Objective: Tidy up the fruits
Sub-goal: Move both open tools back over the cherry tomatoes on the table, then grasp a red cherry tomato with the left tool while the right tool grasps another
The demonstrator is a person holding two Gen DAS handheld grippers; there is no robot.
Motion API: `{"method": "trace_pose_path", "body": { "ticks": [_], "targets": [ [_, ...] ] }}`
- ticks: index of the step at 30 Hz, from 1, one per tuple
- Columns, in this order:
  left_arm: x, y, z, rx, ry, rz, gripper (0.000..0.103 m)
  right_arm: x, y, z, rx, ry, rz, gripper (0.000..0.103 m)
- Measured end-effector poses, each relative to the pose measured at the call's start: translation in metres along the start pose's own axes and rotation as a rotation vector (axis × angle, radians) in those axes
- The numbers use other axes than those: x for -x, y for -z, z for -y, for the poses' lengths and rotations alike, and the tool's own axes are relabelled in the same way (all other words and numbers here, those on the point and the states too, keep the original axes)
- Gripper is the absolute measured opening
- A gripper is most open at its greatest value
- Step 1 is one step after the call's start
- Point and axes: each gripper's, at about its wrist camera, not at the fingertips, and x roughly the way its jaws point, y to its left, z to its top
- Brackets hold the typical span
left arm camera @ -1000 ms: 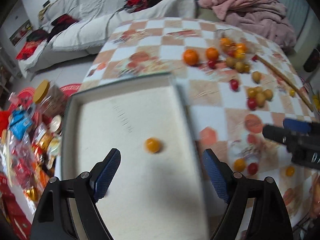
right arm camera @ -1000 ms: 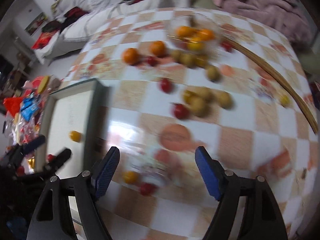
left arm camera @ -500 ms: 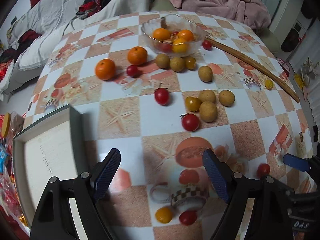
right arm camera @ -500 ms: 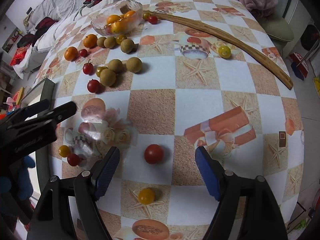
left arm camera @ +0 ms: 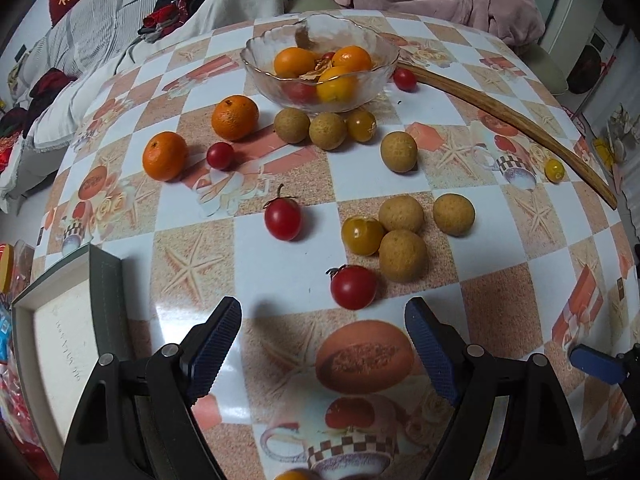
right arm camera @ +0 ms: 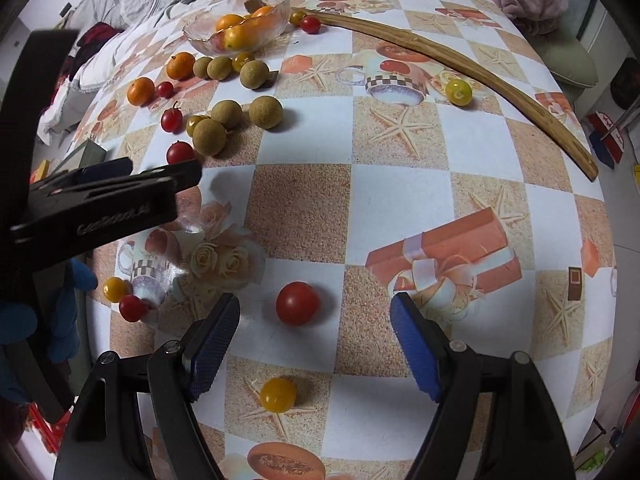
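Observation:
Fruit lies scattered over a checked tablecloth. My left gripper (left arm camera: 323,322) hangs open and empty, just short of a red cherry tomato (left arm camera: 353,287) that sits beside a cluster of brown longans (left arm camera: 402,255). A glass bowl (left arm camera: 256,60) at the far side holds oranges and tomatoes; two loose oranges (left arm camera: 235,117) lie to its left. My right gripper (right arm camera: 315,322) is open too, its fingers straddling a red tomato (right arm camera: 297,303) without touching it. A yellow cherry tomato (right arm camera: 278,395) rests nearer the camera. The left gripper (right arm camera: 120,184) shows at the left of the right wrist view.
A grey-rimmed white tray (left arm camera: 105,280) sits off the table's left edge. A long curved wooden stick (right arm camera: 460,60) crosses the far right of the table. A yellow tomato (right arm camera: 458,91) lies beside it. A sofa with bedding and clothes stands behind.
My left gripper swung from over the tray with its orange fruit to over the table by the longans. My right gripper shifted right and lower, then settled over the red tomato.

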Motion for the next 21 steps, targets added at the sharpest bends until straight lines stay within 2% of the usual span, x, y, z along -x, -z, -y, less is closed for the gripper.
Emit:
{"method": "trace_pose_path", "body": {
  "ticks": [2, 4, 6, 9, 11, 13, 15, 18, 21],
  "targets": [
    [-0.003, -0.002, 0.002, -0.002, -0.004, -0.002, 0.084, -0.002, -0.001, -0.002, 0.016, 0.011, 0.005, 0.081],
    [-0.007, -0.002, 0.003, 0.001, -0.003, -0.012, 0.074, -0.005, -0.002, -0.006, 0.038, 0.024, 0.005, 0.081],
    [-0.008, -0.004, 0.003, 0.018, 0.005, -0.014, 0.074, -0.009, -0.002, -0.01, 0.063, 0.038, 0.003, 0.079],
    [-0.008, -0.004, 0.005, 0.016, 0.02, -0.009, 0.062, -0.011, 0.0, -0.018, 0.109, 0.077, 0.004, 0.065],
    [-0.006, -0.004, 0.009, -0.001, 0.035, -0.002, 0.048, -0.011, 0.002, -0.023, 0.146, 0.102, 0.012, 0.052],
    [-0.004, -0.004, 0.012, -0.013, 0.044, 0.003, 0.031, -0.01, 0.003, -0.024, 0.164, 0.1, 0.017, 0.031],
    [-0.003, -0.004, 0.011, -0.013, 0.055, -0.002, 0.024, -0.008, 0.001, -0.022, 0.153, 0.081, 0.013, 0.025],
    [0.002, -0.001, 0.006, 0.014, 0.09, -0.011, 0.024, -0.002, -0.002, -0.01, 0.086, -0.01, 0.02, 0.025],
    [0.012, 0.004, 0.001, 0.026, 0.097, -0.005, 0.024, 0.005, -0.004, -0.002, 0.037, -0.059, 0.028, 0.025]
  ]
}}
